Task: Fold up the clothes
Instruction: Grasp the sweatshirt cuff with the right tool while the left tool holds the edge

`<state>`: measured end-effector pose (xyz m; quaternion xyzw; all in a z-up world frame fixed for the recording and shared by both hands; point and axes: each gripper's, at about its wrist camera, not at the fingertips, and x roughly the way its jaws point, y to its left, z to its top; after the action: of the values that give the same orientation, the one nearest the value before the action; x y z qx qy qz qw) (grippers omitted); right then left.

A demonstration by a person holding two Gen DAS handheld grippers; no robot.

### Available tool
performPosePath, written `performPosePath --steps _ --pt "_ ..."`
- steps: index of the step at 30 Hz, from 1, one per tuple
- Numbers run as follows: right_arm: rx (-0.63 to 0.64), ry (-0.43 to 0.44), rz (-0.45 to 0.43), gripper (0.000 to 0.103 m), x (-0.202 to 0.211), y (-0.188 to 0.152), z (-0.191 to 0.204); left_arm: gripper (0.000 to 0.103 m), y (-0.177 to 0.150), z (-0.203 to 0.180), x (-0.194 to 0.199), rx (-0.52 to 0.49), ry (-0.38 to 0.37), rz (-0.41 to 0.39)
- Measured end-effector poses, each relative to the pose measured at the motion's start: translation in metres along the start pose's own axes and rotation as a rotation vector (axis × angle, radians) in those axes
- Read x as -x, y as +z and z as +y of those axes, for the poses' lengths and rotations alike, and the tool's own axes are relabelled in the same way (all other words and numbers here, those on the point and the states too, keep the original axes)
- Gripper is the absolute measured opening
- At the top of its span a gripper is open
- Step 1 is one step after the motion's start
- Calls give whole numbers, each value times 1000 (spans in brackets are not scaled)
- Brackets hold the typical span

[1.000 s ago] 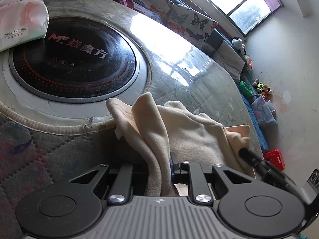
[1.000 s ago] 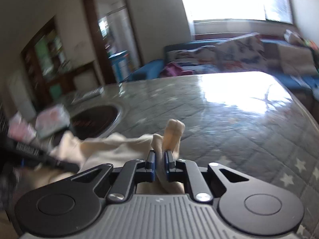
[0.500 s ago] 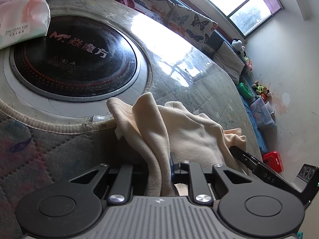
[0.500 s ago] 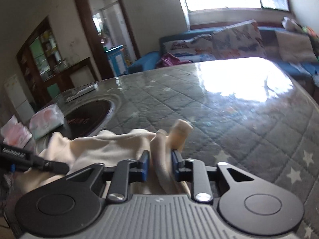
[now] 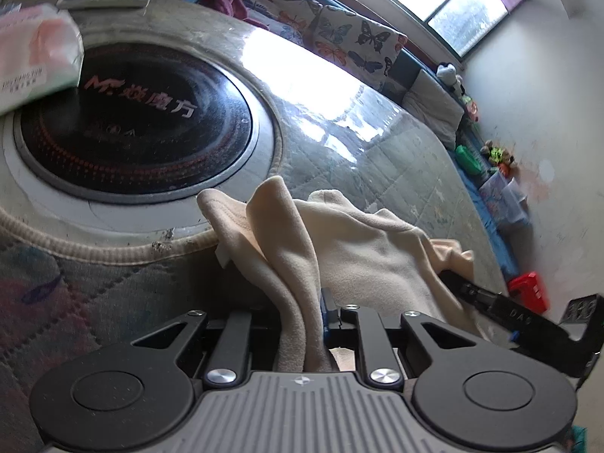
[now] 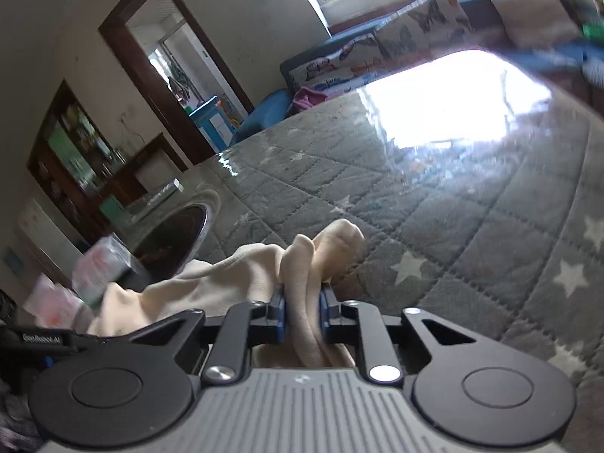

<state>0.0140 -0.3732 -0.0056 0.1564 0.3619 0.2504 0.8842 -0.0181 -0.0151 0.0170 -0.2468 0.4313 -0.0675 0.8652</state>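
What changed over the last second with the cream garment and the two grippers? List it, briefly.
The right gripper loosened on the bunched edge of the cream fleece garment half a second ago; its jaws are now closing on that fold again, and its view has rolled and sunk closer to the grey quilted table cover. The left gripper stayed clamped on its fold, unmoved. The black round cooktop is unchanged.

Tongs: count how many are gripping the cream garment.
2. The left tongs pinch one bunched edge of the cream garment; the right tongs, jaws closing, have its other end between them. No others visible.
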Motion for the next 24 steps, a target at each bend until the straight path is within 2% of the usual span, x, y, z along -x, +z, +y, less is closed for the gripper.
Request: performPosePath --steps 4,9,18,24 --pt "72 -51 -49 12 13 -2 18 18 0 -14 0 -87 56 -11" --pt "125 -90 -108 11 36 0 32 17 2 -30 1 -175 76 -34" --pt "117 -178 -184 11 71 7 24 16 8 -76 -4 -319 57 -57" --pt "115 -245 -243 11 97 12 14 16 11 -111 -18 -374 18 -54"
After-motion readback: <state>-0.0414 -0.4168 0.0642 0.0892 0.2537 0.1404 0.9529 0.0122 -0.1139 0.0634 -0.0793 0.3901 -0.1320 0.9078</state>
